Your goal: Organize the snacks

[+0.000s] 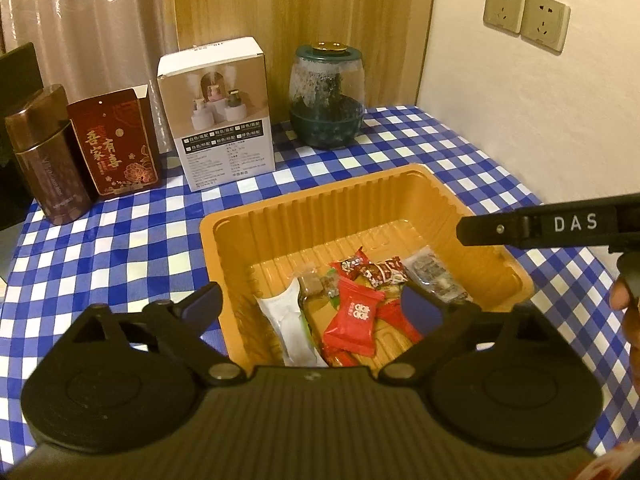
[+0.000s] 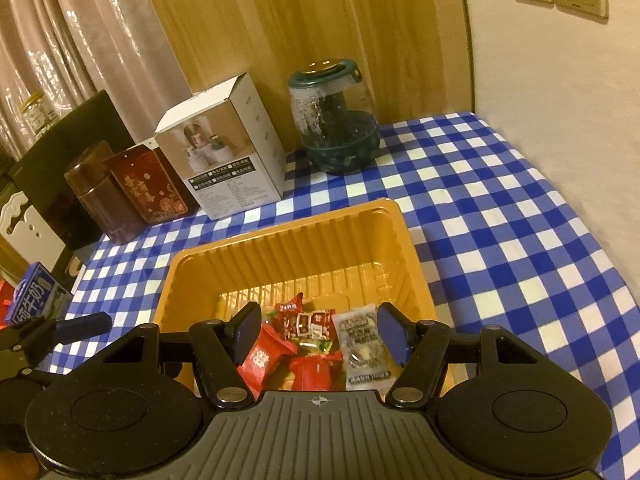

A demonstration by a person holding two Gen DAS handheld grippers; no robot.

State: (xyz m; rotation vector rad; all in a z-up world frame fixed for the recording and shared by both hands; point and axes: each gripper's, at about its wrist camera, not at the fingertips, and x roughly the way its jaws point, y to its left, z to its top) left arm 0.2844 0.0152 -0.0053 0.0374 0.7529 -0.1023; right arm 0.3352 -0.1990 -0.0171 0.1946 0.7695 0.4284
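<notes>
The worktop (image 1: 120, 248) wears a blue-and-white checked cloth. On it sits an orange ribbed tray (image 1: 424, 184). Inside lie bright red wrappers (image 1: 352, 316) with white print, a white packet (image 1: 288, 320), and a clear packet (image 2: 362, 344) with grey and white lettering. At the back stand a glossy brown tin (image 1: 48, 160), a dark red box (image 1: 116, 144) with gold characters and flowers, a white box (image 1: 216, 120) with a pale picture, and a clear jar (image 1: 326, 100) with a dark green base and lid. Both hand-held grippers are black with dark blue pads (image 2: 246, 330).
</notes>
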